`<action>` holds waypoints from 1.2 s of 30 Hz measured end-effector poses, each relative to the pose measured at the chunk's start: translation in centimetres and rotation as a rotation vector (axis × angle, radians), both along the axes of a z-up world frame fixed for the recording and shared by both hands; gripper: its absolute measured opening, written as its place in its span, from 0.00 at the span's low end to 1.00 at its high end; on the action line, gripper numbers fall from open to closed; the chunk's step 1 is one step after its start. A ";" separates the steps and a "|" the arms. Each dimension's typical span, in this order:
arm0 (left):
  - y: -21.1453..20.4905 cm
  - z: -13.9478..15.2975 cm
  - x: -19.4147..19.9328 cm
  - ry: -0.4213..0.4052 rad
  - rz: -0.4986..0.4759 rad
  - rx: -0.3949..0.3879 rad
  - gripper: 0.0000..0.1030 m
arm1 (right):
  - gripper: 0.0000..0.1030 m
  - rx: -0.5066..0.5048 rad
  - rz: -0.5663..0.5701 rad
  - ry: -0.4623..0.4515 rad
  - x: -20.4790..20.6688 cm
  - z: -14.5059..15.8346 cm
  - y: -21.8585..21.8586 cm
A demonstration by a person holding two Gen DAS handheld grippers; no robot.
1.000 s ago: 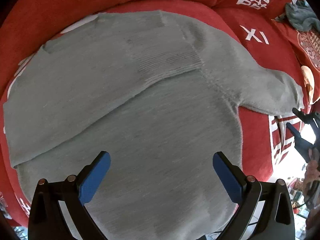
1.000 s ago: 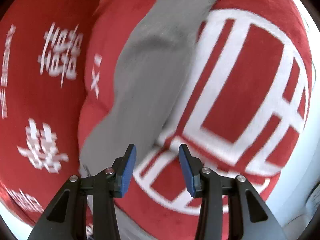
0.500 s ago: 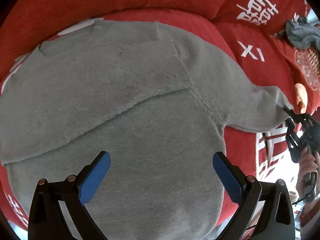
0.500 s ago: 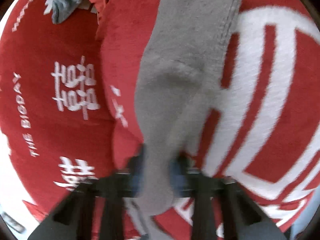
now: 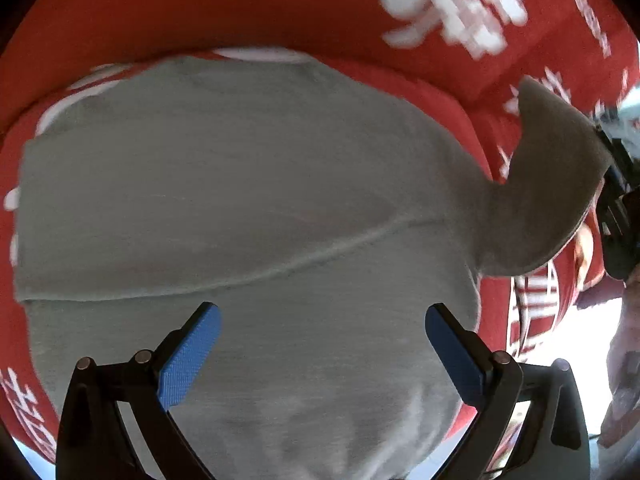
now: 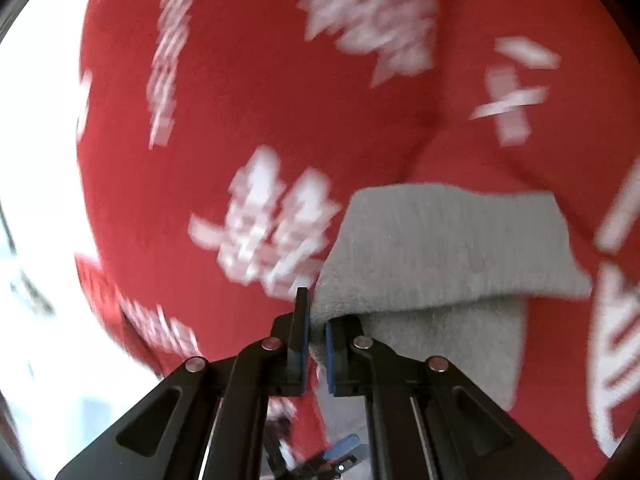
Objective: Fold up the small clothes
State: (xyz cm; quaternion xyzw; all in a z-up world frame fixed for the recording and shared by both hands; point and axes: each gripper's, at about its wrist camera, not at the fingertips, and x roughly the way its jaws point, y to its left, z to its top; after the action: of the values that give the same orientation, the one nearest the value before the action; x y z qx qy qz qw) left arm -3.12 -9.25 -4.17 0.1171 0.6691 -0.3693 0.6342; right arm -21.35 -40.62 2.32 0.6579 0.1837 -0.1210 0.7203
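Left gripper (image 5: 318, 344): I see fingers wide apart over the sweater (image 5: 248, 200).
Right gripper (image 6: 316, 334): I see fingers clamped on the sleeve (image 6: 448, 256), lifted.
Base: red blanket (image 5: 200, 12).

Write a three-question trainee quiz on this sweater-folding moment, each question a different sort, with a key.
1. True or false: the left tongs are shut on the grey sweater.
2. Multiple choice: the right tongs grip A) the sleeve, B) the red blanket, C) nothing.
3. Fill the blank: in the left wrist view the sleeve is ____ off the blanket, not lying flat.

Key: 1 false, they hover open above the sweater's body; 2 A; 3 lifted.
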 end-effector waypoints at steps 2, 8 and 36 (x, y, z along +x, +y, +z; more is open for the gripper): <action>1.9 0.6 1.6 -0.034 0.055 -0.004 0.99 | 0.07 -0.071 0.140 0.016 5.1 1.1 2.1; 7.5 1.1 5.9 -0.147 0.163 0.042 0.99 | 0.07 -0.176 0.490 0.166 16.4 -1.1 11.8; 16.8 0.1 13.2 -0.088 0.364 -0.024 0.99 | 0.08 -0.360 0.683 0.407 26.1 -4.3 21.5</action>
State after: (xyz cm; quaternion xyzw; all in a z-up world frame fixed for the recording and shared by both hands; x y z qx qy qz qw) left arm 10.05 7.56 -4.06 0.0026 0.6464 -0.2508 0.7206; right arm 4.79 -19.09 -2.00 0.3862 0.5049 -0.0332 0.7712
